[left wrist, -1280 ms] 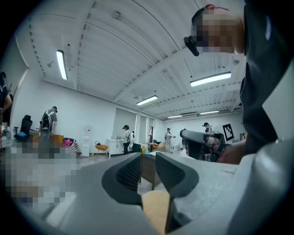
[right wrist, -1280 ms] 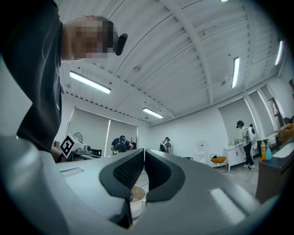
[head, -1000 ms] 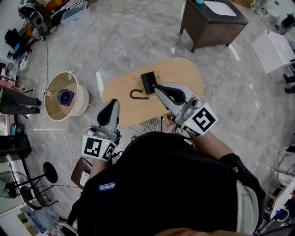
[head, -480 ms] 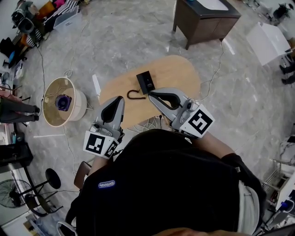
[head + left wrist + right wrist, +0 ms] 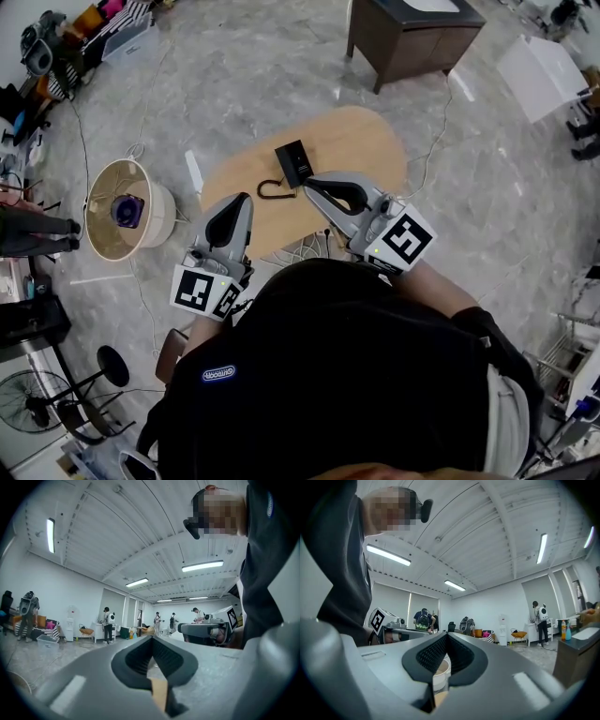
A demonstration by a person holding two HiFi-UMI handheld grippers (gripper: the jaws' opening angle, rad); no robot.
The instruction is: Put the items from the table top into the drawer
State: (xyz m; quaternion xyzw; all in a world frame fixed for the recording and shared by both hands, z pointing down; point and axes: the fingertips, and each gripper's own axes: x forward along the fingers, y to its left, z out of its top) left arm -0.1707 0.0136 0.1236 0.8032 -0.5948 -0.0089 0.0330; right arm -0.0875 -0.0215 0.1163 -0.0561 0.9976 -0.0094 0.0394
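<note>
standing by the oval desk (image 5: 375, 155), i see the person holding both tools low over its near edge, and neither has anything in it. the left hand-held gripper (image 5: 238, 201) has its jaws pressed together on empty air. the right hand-held gripper (image 5: 307, 186) is closed up the same way, its tips just beside the items. the things to be put away lie on the far-left part of the top: a flat black box (image 5: 293, 161) and, just beside its near-left corner, a thin black hook-shaped piece (image 5: 269, 192). to my eye the first risk is plain. with the jaws closed, coming down on the box would only push it, and it sits close to the far edge, so a shove could slide it off onto the floor. the hook is slim and lies flat, so i'd expect the pads to skate over it or flick it away unless the jaws are spread first and set square across it. i can't see any drawer in these views, open or not, so something might get picked up with nowhere ready to drop it. loose white cables (image 5: 302, 249) lie below the near edge, where a dropped piece could tangle, and the round beige basket (image 5: 165, 208) on the floor to the left could swallow anything knocked that way.
</note>
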